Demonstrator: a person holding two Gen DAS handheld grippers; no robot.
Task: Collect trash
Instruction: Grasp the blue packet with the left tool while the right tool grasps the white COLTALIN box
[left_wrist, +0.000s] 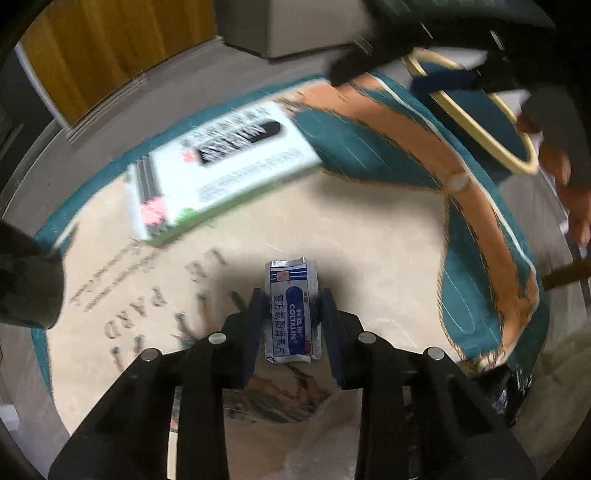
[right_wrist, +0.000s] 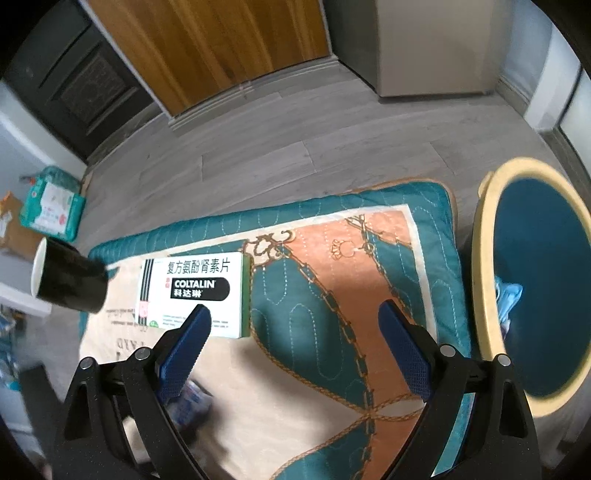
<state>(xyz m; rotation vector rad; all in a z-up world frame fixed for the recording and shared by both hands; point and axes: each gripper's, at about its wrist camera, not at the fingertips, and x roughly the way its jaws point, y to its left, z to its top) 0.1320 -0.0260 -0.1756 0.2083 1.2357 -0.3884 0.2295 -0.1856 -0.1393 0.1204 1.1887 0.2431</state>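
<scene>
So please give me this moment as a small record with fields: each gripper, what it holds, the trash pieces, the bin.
left gripper: shut on the foil blister pack, held above the mat
right gripper: open, holds nothing, above the mat
medicine box: white, marked COLTALIN, lies flat on the quilted mat
black cup: on its side at the mat's left edge
bin: yellow rim, blue inside, right of the mat, something light blue inside
floor: grey wood planks

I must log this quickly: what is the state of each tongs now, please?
Left tongs: closed on the Coltalin blister sheet.
Right tongs: open, holding nothing, above the mat.
</scene>
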